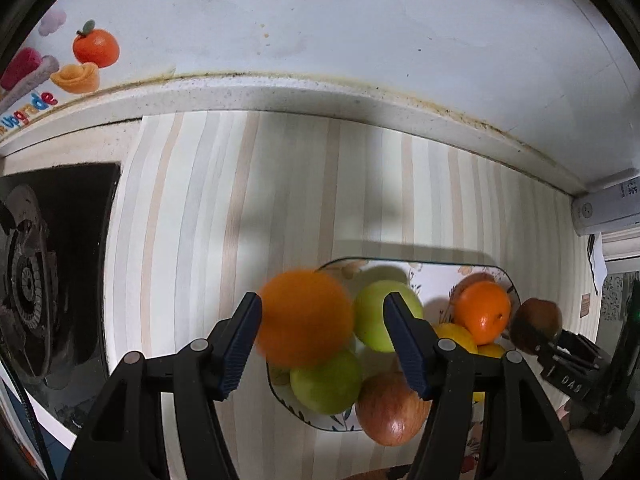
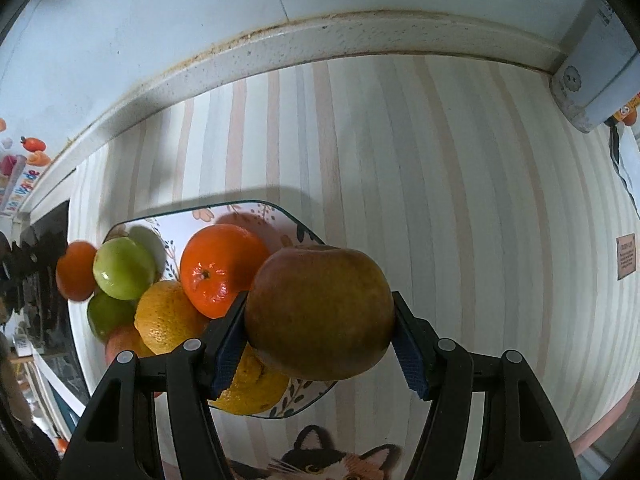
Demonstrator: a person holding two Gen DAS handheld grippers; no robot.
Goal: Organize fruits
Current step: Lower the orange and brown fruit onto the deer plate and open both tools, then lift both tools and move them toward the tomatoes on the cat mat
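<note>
Striped bench carries your fruit plate. Your left gripper gapes wide, a blurred orange against its 9 o'clock pad. Your right gripper clamps a brown-green apple.

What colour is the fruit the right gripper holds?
Brownish-green with a reddish tinge, an apple, clearest in the right wrist view.

Striped mat over counter; speckled stained backsplash ledge far; white wall behind; black stove burner left.
</note>
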